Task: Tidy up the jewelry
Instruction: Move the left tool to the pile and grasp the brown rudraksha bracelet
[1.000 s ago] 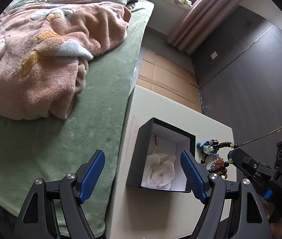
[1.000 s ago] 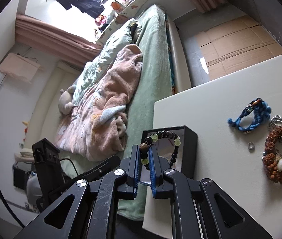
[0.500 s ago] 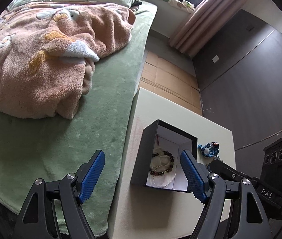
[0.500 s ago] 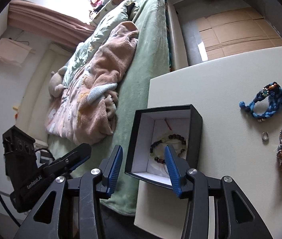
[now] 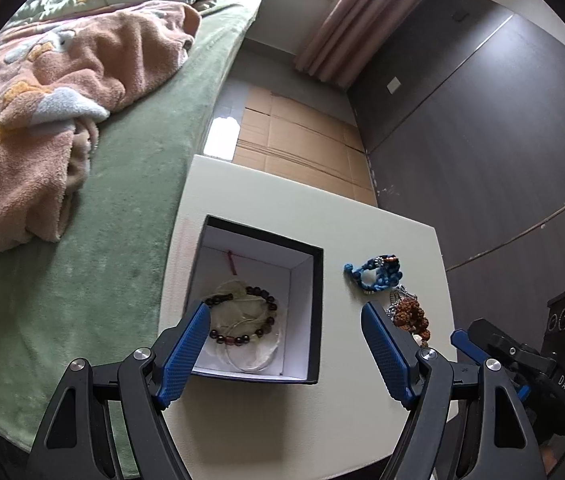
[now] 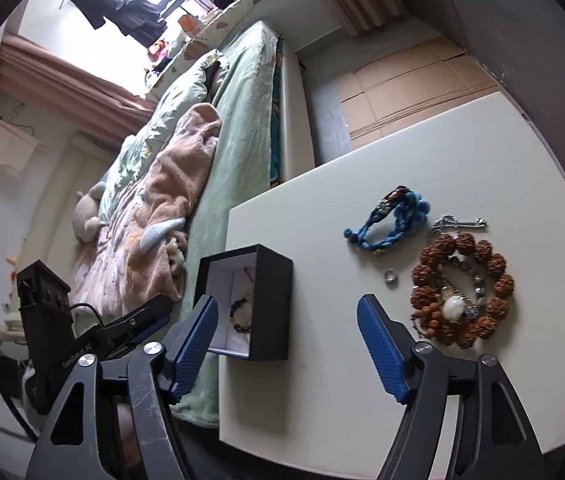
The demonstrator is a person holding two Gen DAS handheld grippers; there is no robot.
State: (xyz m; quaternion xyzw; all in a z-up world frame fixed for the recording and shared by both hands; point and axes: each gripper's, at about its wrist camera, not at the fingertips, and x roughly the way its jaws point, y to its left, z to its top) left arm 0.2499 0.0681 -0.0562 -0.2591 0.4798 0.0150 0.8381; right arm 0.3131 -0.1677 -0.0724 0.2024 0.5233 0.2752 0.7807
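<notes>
My left gripper (image 5: 284, 346) is held above the near edge of the white rectangular table (image 5: 366, 224), its blue ribbed fingers (image 5: 184, 354) spread wide with nothing between them. My right gripper (image 6: 287, 342) is likewise spread wide and empty, held over the near part of the same table.

The black square gift box with white lining (image 5: 314, 312) stands open on the table's left portion, close to the edge that borders the green bed cover (image 5: 130, 200). Inside the box, the dark-beaded bracelet with a few pale beads (image 5: 244, 316) lies flat on the white padding.

To the right of the box, apart from it, three items lie on the bare table surface:
1. The blue braided cord bracelet (image 6: 388, 220), farthest from me.
2. The brown rough-seed bead bracelet (image 6: 462, 290), nearer, with a silver chain and a white pendant (image 6: 454, 308) lying within its ring.
3. A small silver ring (image 6: 389, 277), between the blue bracelet and the seed bracelet, touching neither.

A pink fleece blanket (image 5: 42, 112) lies bunched on the bed cover.
</notes>
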